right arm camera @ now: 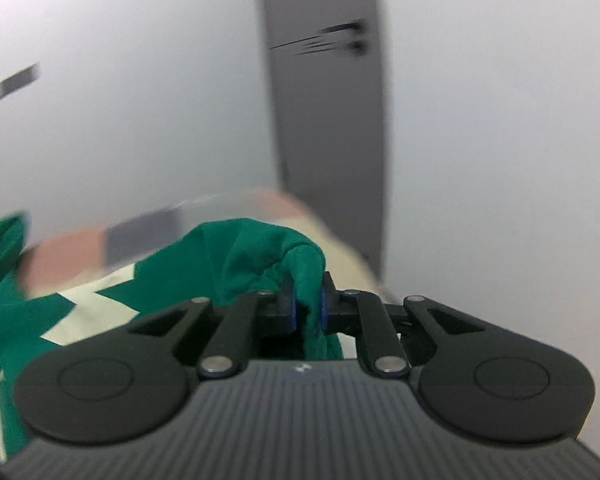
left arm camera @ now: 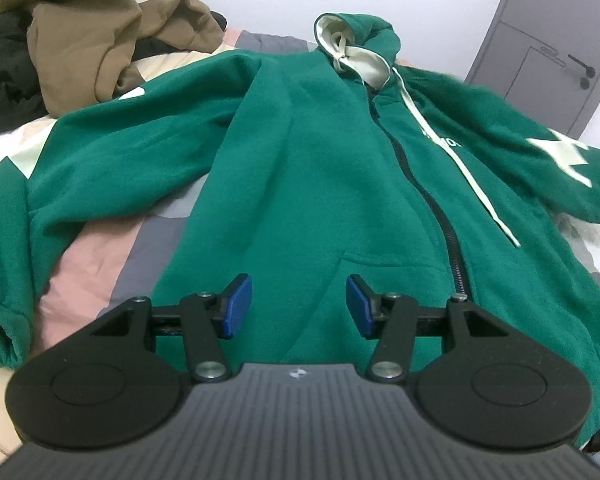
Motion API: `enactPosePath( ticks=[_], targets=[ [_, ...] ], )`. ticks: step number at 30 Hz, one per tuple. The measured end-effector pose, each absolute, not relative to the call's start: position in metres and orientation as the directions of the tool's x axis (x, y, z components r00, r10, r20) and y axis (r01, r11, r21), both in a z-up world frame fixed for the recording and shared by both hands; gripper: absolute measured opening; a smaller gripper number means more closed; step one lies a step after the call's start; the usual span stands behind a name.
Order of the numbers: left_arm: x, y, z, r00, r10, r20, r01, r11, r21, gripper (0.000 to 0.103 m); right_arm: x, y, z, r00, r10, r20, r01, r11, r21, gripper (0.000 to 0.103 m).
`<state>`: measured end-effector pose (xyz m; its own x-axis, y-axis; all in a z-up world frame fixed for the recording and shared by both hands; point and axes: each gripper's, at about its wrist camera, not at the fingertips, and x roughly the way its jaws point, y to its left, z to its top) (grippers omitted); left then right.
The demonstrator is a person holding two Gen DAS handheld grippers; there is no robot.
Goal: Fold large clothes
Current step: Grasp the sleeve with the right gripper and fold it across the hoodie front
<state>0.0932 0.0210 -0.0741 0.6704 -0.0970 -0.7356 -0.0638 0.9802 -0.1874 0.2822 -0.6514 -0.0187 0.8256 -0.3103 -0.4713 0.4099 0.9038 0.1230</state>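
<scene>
Bed with patchwork quilt (left arm camera: 100,256), grey door (left arm camera: 556,60) behind. Green zip hoodie (left arm camera: 300,168): face up, hood far, hem near. Left claw (left arm camera: 299,307): spread, empty, over hem. Right claw (right arm camera: 308,308): pinching right sleeve cuff (right arm camera: 300,264), nearer for folding inward.

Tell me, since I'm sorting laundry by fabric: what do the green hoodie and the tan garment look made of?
Green hoodie: likely fleece-type knit, matte with a soft fuzzy nap. Tan garment: probably heavier knit or cotton, matte, slumping in thick rounded folds; weave too small to tell.
</scene>
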Motion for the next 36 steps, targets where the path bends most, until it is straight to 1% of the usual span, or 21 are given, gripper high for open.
enactPosePath(
  ticks=[2,5,7,10,13,16,19,22,27,32,35,36],
  targets=[
    [0.097,0.019,-0.074,0.665,-0.095,-0.741,-0.067,0.98,-0.186,0.058,0.286,-0.68,-0.017,0.8,-0.374,-0.469,0.482,0.866,0.131,0.013],
    [0.105,0.015,-0.076,0.653,-0.094,-0.751,-0.071,0.98,-0.184,0.058,0.295,-0.715,-0.027,0.748,-0.439,-0.498,0.556,0.824,0.109,0.013],
    [0.111,0.012,-0.077,0.642,-0.094,-0.761,-0.073,0.98,-0.183,0.058,0.301,-0.731,-0.038,0.736,-0.438,-0.517,0.566,0.817,0.113,0.013],
    [0.123,0.006,-0.079,0.626,-0.097,-0.774,-0.073,0.981,-0.181,0.058,0.315,-0.74,-0.056,0.704,-0.456,-0.545,0.584,0.808,0.079,0.013],
    [0.134,-0.001,-0.081,0.613,-0.103,-0.784,-0.07,0.98,-0.184,0.058,0.323,-0.743,-0.066,0.707,-0.431,-0.561,0.581,0.806,0.113,0.013],
    [0.142,-0.007,-0.08,0.61,-0.112,-0.785,-0.06,0.981,-0.187,0.058,0.33,-0.741,-0.06,0.727,-0.388,-0.567,0.552,0.82,0.147,0.013],
    [0.145,-0.01,-0.077,0.617,-0.132,-0.776,-0.049,0.977,-0.206,0.058,0.333,-0.73,-0.036,0.756,-0.33,-0.566,0.513,0.836,0.197,0.013],
    [0.142,-0.008,-0.072,0.636,-0.154,-0.757,-0.035,0.973,-0.227,0.058,0.323,-0.704,0.0,0.795,-0.267,-0.544,0.445,0.867,0.225,0.013],
    [0.124,0.007,-0.064,0.663,-0.179,-0.727,-0.036,0.962,-0.27,0.058,0.292,-0.649,0.076,0.857,-0.148,-0.493,0.306,0.917,0.257,0.013],
    [0.1,0.026,-0.056,0.688,-0.207,-0.696,-0.04,0.946,-0.321,0.058,0.26,-0.561,0.139,0.883,-0.024,-0.469,0.162,0.953,0.256,0.013],
    [0.084,0.035,-0.054,0.7,-0.224,-0.678,-0.024,0.941,-0.336,0.058,0.239,-0.495,0.161,0.884,0.068,-0.462,0.057,0.966,0.252,0.013],
    [0.08,0.037,-0.053,0.704,-0.231,-0.671,-0.018,0.94,-0.342,0.058,0.238,-0.475,0.16,0.881,0.094,-0.463,0.027,0.968,0.248,0.013]
  ],
)
